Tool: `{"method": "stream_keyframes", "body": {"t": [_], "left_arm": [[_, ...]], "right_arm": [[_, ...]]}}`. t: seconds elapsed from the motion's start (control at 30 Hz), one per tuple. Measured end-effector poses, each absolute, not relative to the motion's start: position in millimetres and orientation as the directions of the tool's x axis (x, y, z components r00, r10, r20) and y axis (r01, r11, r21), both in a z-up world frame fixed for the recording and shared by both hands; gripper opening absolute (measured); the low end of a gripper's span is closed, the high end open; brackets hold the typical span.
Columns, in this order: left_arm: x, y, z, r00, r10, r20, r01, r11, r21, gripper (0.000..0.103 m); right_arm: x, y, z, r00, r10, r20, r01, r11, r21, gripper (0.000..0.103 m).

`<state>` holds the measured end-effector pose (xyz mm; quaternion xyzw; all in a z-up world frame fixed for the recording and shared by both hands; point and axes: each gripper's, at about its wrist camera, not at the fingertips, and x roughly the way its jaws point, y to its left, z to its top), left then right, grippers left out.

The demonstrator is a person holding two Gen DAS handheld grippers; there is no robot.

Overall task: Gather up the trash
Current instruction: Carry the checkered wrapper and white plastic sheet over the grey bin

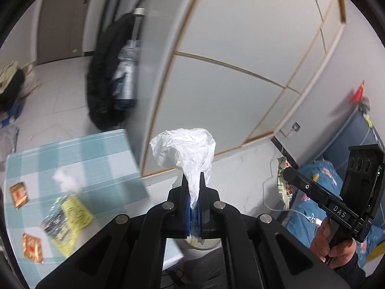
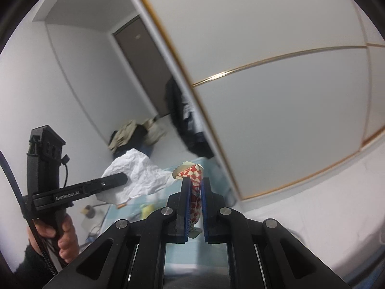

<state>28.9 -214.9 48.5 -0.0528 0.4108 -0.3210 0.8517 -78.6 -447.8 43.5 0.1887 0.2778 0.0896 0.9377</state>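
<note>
In the left wrist view my left gripper [image 1: 194, 180] is shut on a crumpled white tissue [image 1: 185, 149], which billows out above the fingertips. Far right in that view, my right gripper [image 1: 286, 168] carries a red-and-white checked wrapper [image 1: 284, 190]. The right wrist view shows the right gripper [image 2: 195, 180] shut on that checked wrapper [image 2: 193, 172]; the left gripper [image 2: 122, 178] with the tissue [image 2: 142, 175] is to its left. Both are lifted above the table with the blue checked cloth [image 1: 101, 154]. On the cloth lie a yellow packet [image 1: 72, 216], two orange sachets [image 1: 19, 195] and a blurred white scrap [image 1: 65, 178].
A white wardrobe [image 1: 228, 72] with gold-trimmed sliding doors fills the view ahead. A dark coat [image 1: 103, 84] hangs at its left end. A bed with a blue floral cover [image 1: 320, 187] lies to the right. Clothes are piled on the floor [image 2: 134, 132] near a door.
</note>
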Motion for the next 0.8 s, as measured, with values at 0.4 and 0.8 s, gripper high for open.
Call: {"method": "stream_keyframes", "body": {"t": [0.4, 0.8], "left_arm": [[40.4, -306.2, 2.5, 0.289, -0.613, -0.736, 0.59, 0.719, -0.367, 0.0], [48.1, -366.7, -113.9, 0.025, -0.467, -0.884, 0.575, 0.73, -0.37, 0.0]], "right_arm": [[-74.2, -525.1, -37.7, 0.782, 0.175, -0.599, 0.149, 0.88, 0.452, 0.007], [-46.4, -568.3, -156.6, 0.641, 0.225, -0.734, 0.314, 0.795, 0.519, 0.007]]}}
